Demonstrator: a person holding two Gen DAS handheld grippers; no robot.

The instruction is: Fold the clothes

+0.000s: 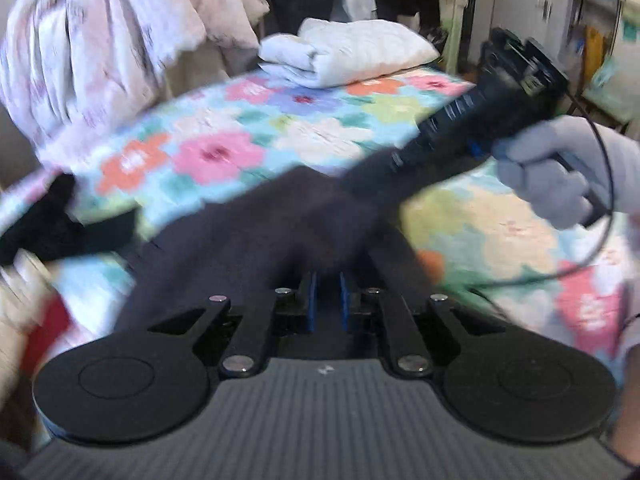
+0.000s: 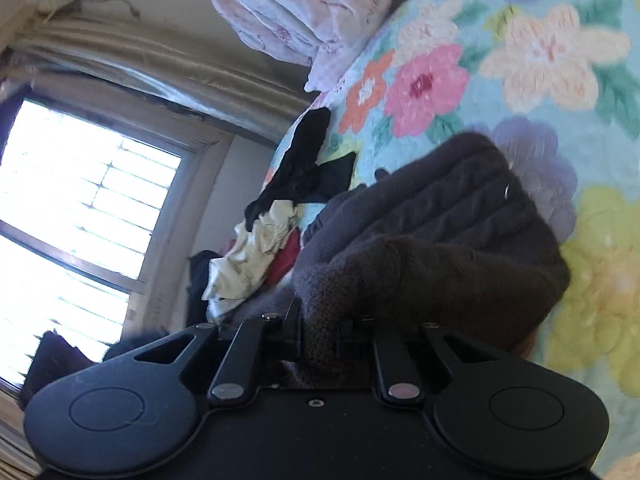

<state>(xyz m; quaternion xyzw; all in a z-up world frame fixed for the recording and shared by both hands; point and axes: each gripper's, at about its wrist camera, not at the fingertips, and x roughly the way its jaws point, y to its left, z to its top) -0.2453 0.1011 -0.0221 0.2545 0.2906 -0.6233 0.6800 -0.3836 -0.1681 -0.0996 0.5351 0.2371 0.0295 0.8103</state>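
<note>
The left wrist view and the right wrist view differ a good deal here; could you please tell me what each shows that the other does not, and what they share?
Only the left wrist view shows the right gripper from outside, the gloved hand holding it, and folded white bedding.

Only the right wrist view shows the window and a cream garment.

Both show the dark knit garment, pinched by both grippers, the left gripper included, and the floral bedspread.
</note>
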